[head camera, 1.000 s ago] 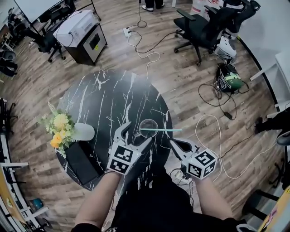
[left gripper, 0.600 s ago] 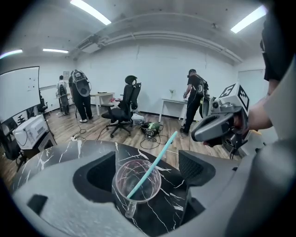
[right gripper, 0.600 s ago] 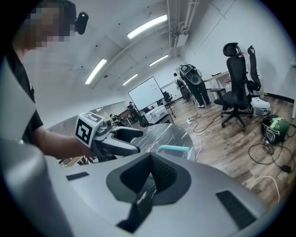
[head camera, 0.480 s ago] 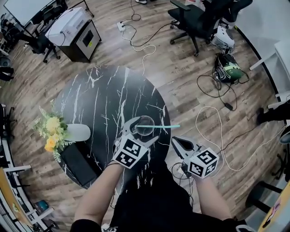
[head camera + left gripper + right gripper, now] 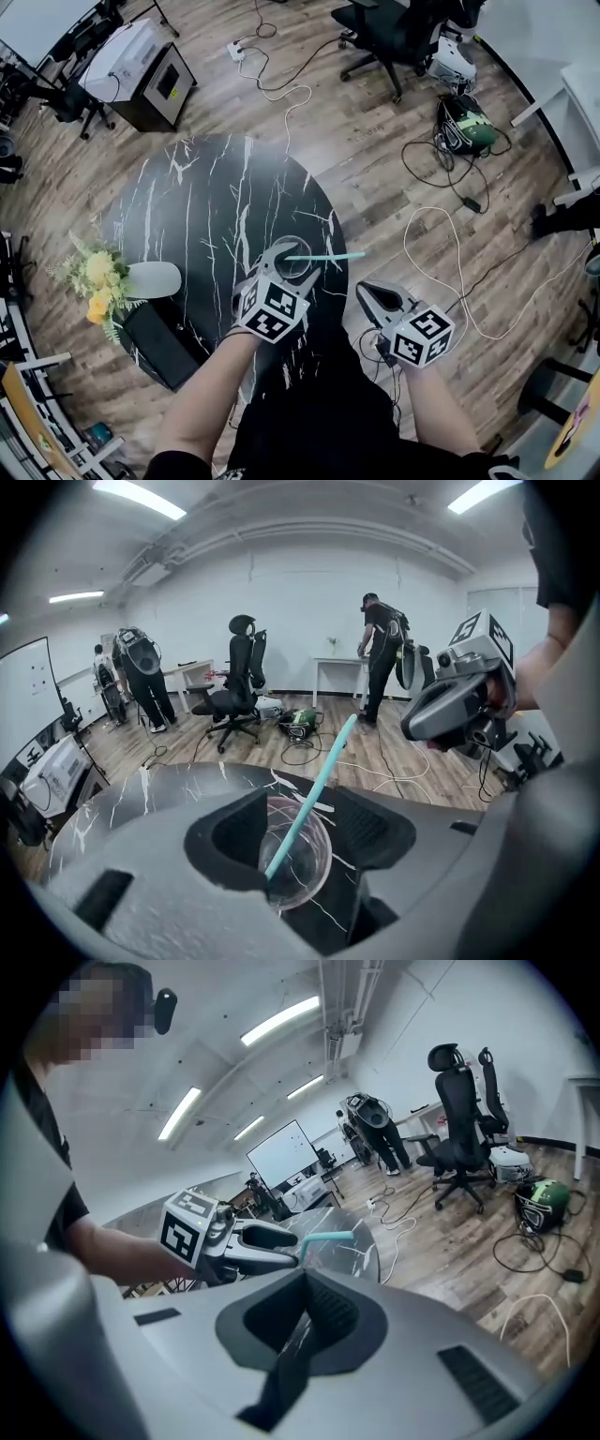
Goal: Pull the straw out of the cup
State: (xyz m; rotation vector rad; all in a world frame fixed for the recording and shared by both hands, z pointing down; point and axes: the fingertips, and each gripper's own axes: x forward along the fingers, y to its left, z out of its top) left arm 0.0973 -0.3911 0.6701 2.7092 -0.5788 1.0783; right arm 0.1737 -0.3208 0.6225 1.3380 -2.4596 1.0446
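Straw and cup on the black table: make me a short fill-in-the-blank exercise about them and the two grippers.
1. The teal straw in the clear cup leans toward the person's ____ side.
2. The cup sits between the jaws of the gripper in the person's ____ hand.
3. The right gripper has ____ between its jaws.
4. In the head view, the yellow flowers are at the table's ____ edge.
Missing words: right; left; nothing; left.
The left gripper is closing its jaws around the cup.
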